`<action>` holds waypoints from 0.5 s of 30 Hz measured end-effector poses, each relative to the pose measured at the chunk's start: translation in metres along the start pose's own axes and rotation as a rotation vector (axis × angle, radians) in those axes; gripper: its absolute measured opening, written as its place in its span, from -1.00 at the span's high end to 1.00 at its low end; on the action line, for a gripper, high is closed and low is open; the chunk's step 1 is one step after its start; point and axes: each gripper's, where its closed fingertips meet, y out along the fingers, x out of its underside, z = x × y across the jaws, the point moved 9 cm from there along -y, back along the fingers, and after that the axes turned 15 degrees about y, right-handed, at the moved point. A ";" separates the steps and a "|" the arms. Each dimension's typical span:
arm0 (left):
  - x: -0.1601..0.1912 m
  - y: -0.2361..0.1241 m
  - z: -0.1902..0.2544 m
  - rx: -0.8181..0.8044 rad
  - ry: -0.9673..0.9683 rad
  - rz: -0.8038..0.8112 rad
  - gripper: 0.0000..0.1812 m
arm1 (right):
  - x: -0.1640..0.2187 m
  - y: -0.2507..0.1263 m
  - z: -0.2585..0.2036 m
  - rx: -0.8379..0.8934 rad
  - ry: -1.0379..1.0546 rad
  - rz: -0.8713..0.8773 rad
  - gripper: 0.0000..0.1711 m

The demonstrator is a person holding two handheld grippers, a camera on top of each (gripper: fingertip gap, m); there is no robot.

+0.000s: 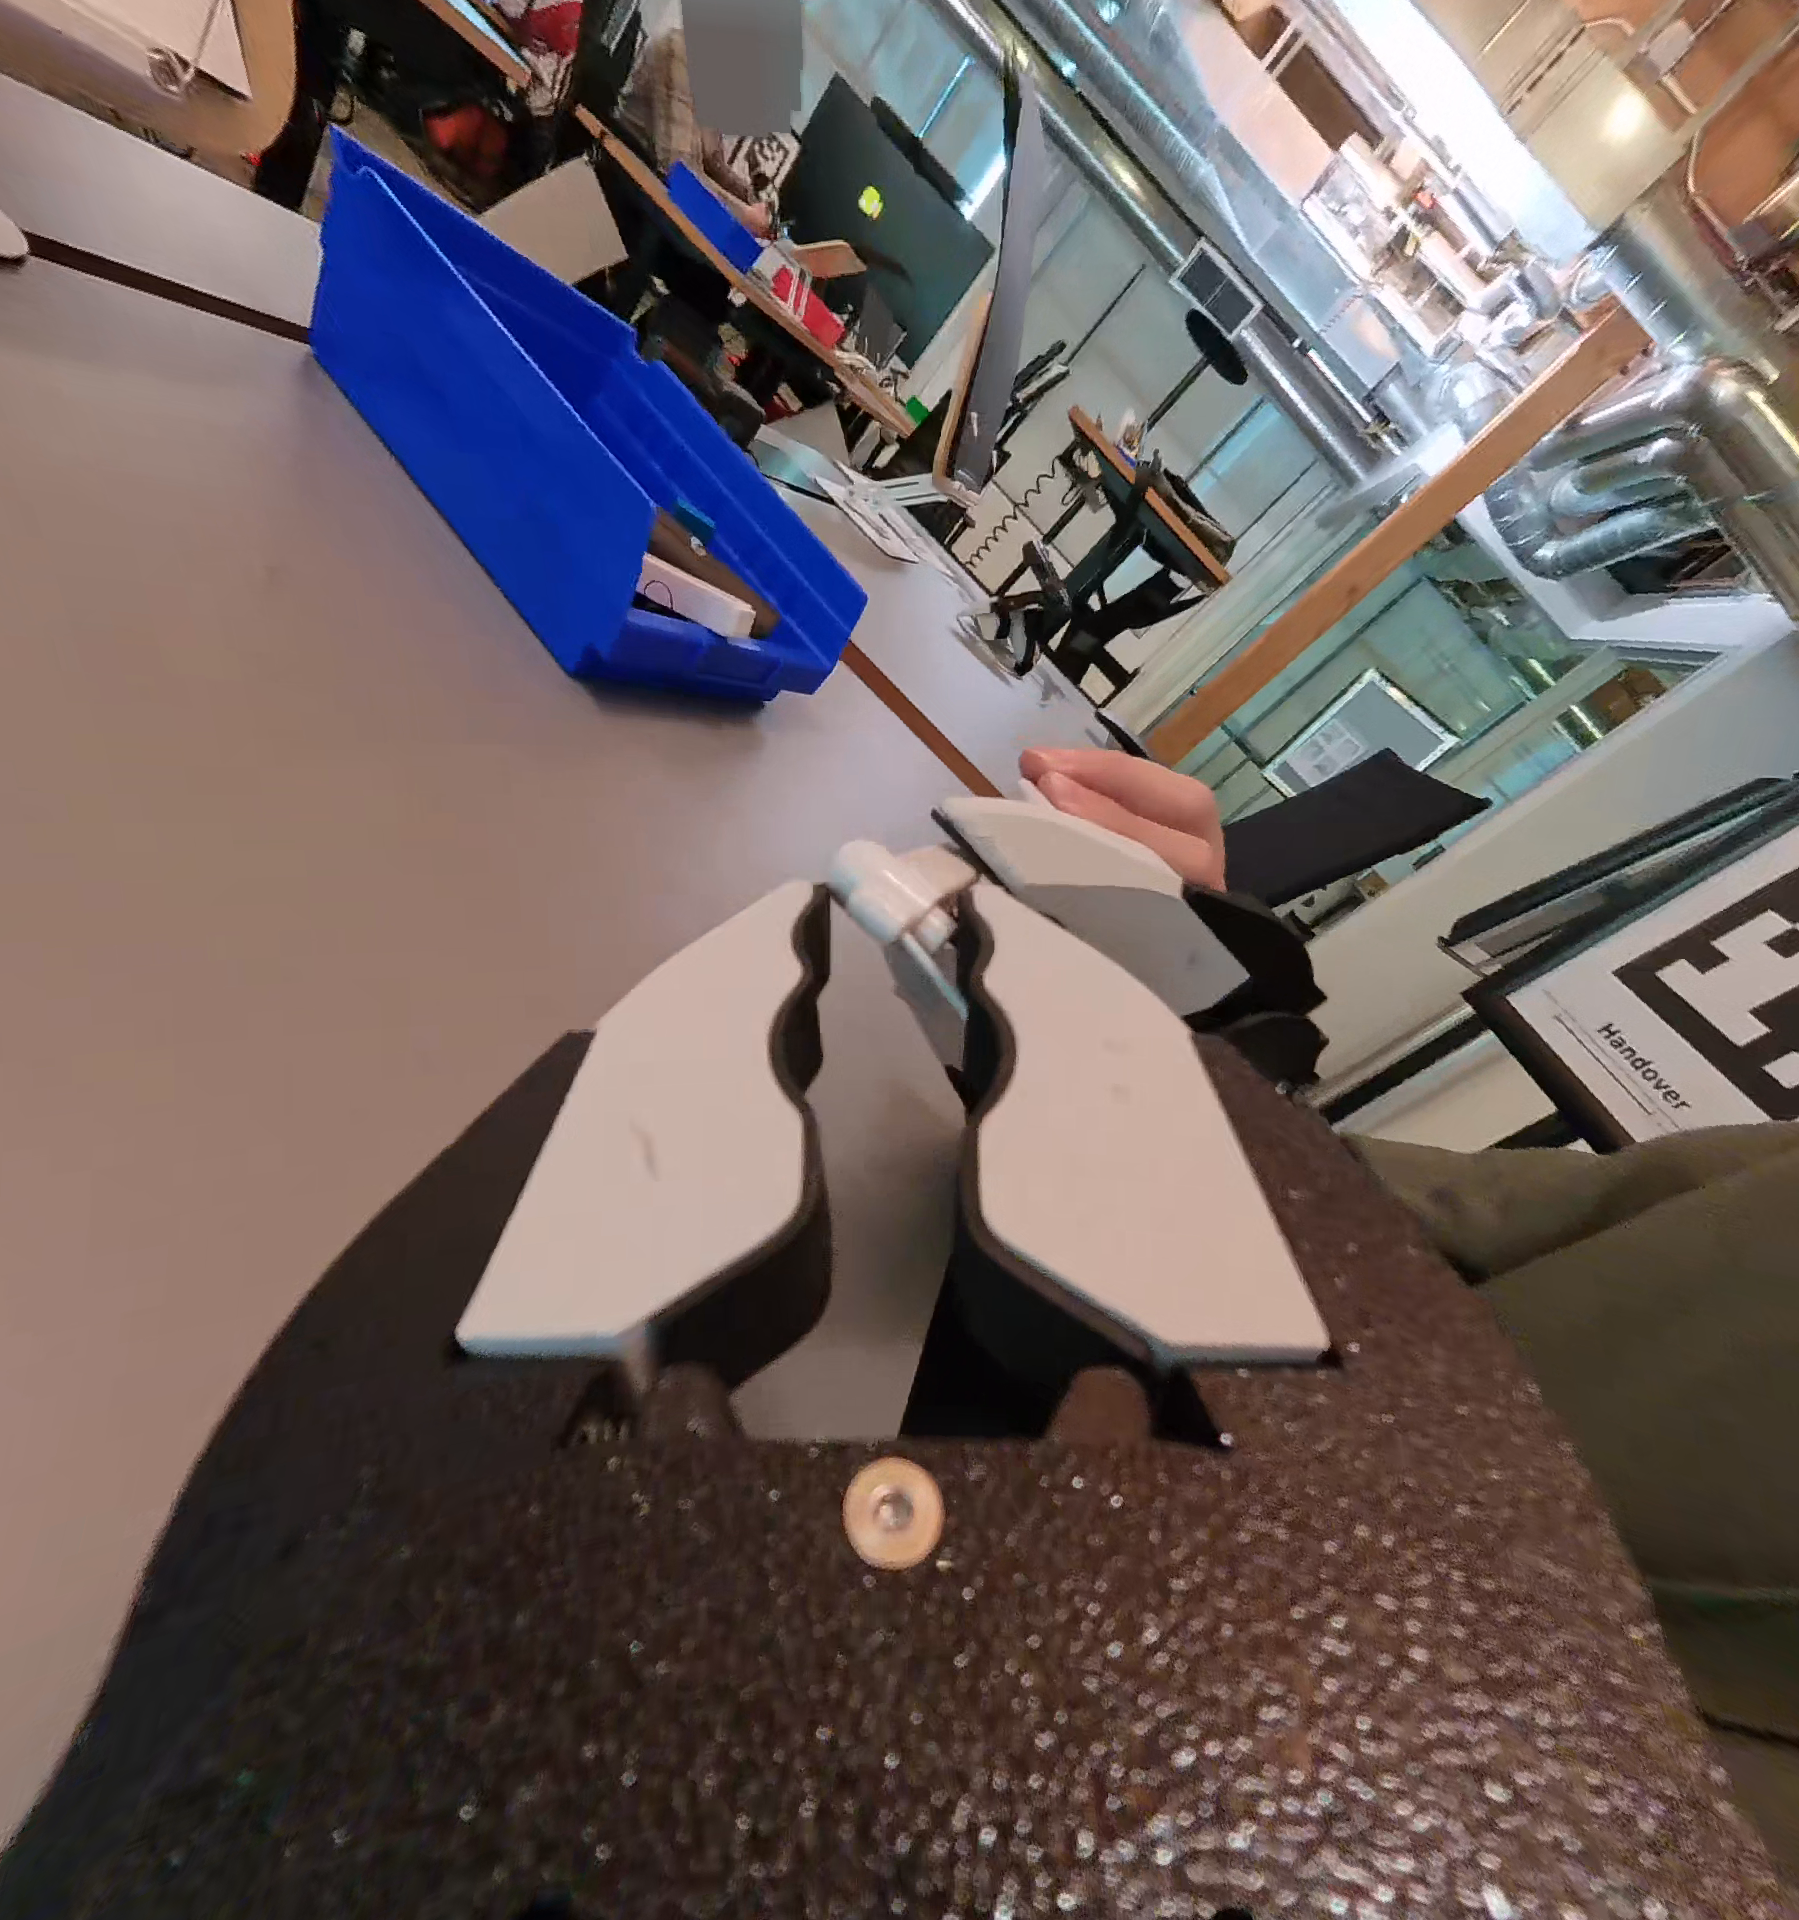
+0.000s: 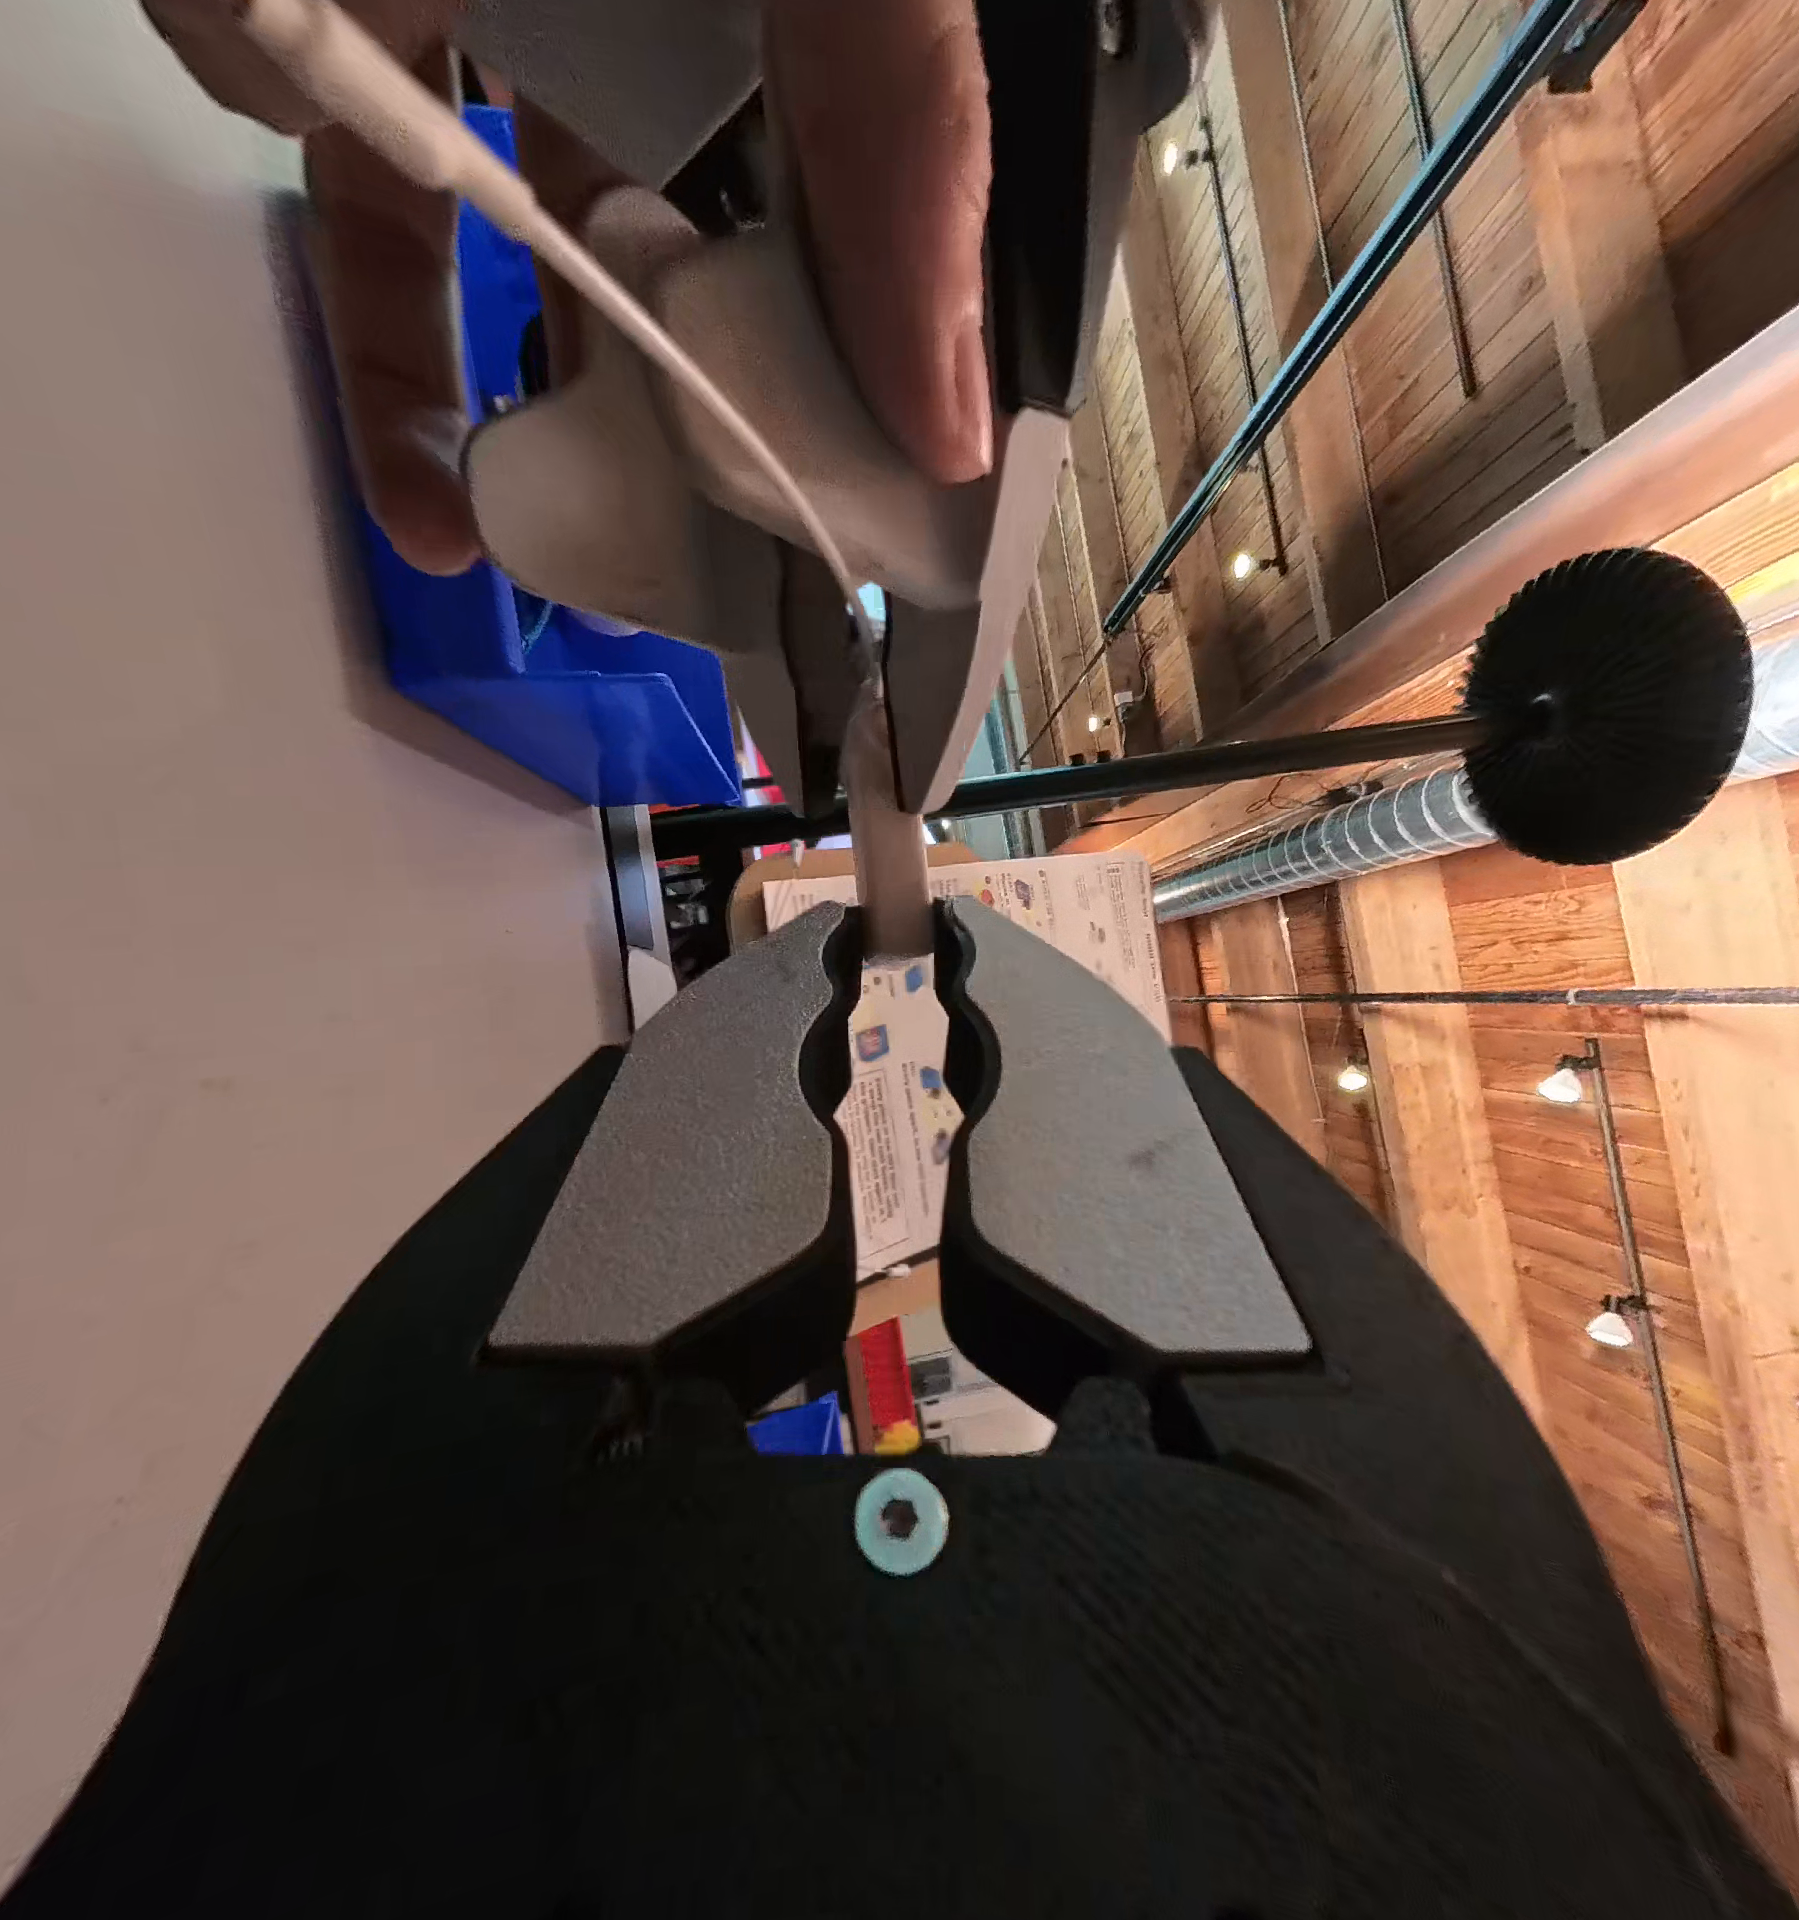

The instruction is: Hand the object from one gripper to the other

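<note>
Both grippers met at the small white flat plastic plug [image 2: 890, 883] with its thin cord, mid-frame. The right gripper [image 2: 892, 920] was clamped on its lower end. Whether the left gripper [image 1: 895, 914] pinched it was unclear. It looked light, stiff and slick, best gripped on its flat faces.

left wrist: low over table [image 1: 199, 727], rolled | right wrist: rolled sideways, close | shared: blue bin [image 1: 521, 436]

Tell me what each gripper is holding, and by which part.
The right gripper is shut on the white object, pinching its flat end between the fingertips. The left gripper flanks its corded end; whether it grips cannot be told.
</note>
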 end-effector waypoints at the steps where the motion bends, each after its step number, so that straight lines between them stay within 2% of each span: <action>1: 0.000 0.000 0.000 0.000 0.008 0.001 0.75 | 0.000 0.000 0.000 0.003 -0.018 0.006 0.85; 6: 0.002 -0.001 -0.003 -0.029 0.124 -0.035 0.77 | 0.005 0.002 -0.004 -0.048 0.023 0.022 0.86; 8: 0.002 -0.003 -0.007 -0.077 0.172 -0.021 0.85 | 0.008 0.002 0.000 -0.101 0.137 0.049 0.74; 12: -0.004 -0.012 -0.010 -0.120 0.299 0.038 0.85 | 0.016 0.003 0.019 -0.267 0.565 0.113 0.44; 15: -0.006 -0.014 -0.007 -0.096 0.408 0.065 0.85 | 0.025 0.005 0.034 -0.409 1.041 0.150 0.42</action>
